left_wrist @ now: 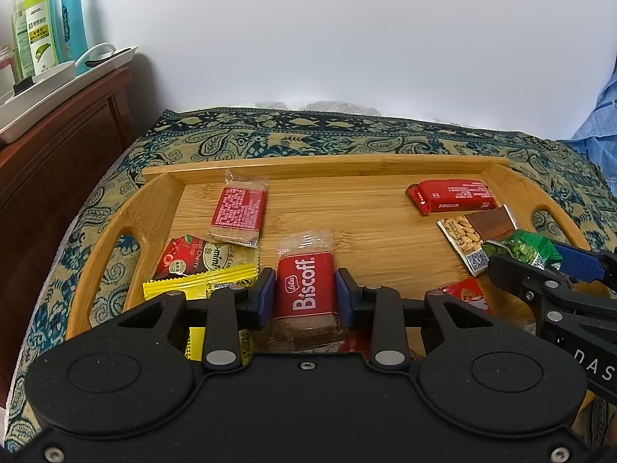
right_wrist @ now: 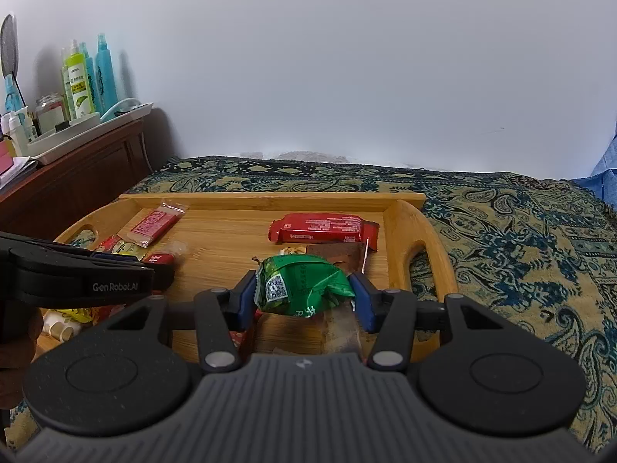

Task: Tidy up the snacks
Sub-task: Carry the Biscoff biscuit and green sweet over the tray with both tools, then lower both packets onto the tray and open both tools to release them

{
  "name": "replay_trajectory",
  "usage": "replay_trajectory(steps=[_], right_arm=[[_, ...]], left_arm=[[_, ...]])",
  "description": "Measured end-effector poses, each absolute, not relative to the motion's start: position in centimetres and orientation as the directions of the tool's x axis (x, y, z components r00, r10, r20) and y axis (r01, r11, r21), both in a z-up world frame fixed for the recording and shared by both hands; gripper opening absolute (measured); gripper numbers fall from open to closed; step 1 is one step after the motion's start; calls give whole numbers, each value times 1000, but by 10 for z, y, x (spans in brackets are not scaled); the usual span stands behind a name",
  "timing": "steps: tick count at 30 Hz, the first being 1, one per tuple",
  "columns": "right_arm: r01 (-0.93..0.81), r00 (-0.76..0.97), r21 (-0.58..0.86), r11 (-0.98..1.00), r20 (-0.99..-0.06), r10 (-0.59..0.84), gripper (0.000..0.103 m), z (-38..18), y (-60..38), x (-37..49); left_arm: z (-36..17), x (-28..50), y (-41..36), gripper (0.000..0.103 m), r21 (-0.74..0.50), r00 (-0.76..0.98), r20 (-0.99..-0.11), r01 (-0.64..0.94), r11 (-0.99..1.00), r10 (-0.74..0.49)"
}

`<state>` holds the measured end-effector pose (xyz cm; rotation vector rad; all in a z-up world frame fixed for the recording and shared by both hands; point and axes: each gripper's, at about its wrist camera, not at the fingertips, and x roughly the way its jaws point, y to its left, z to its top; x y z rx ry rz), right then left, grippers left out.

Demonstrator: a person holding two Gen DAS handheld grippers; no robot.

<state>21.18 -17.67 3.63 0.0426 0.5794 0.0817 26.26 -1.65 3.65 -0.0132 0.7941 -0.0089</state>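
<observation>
A wooden tray sits on a patterned cloth. The left claw squeezes a red Biscoff pack just above the tray. To its right, the right claw has a green pack between its pads; I cannot tell if they press it. A red bar lies beyond.

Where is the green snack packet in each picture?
Left wrist view: the green snack packet is at the right edge, in the right gripper.
Right wrist view: the packet is in the lower middle, between the blue pads.
Shared landmark: the long red bar at the tray's far side.
</observation>
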Motion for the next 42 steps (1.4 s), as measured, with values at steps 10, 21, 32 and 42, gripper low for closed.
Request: replay_trajectory(steps=[10, 21, 32, 42], right_arm=[[-77, 835, 69, 995, -541, 102, 59, 39, -176, 210], [-94, 843, 65, 993, -526, 114, 62, 42, -174, 207], [-104, 852, 65, 992, -510, 123, 67, 45, -175, 206], [-100, 862, 65, 993, -492, 119, 67, 48, -176, 202]], left_arm=[[39, 261, -17, 32, -16, 704, -710, 5, 1000, -15], [42, 260, -16, 36, -23, 707, -707, 5, 1000, -20], [48, 256, -15, 43, -30, 716, -697, 5, 1000, -25], [53, 253, -14, 52, -33, 728, -685, 0, 999, -23]])
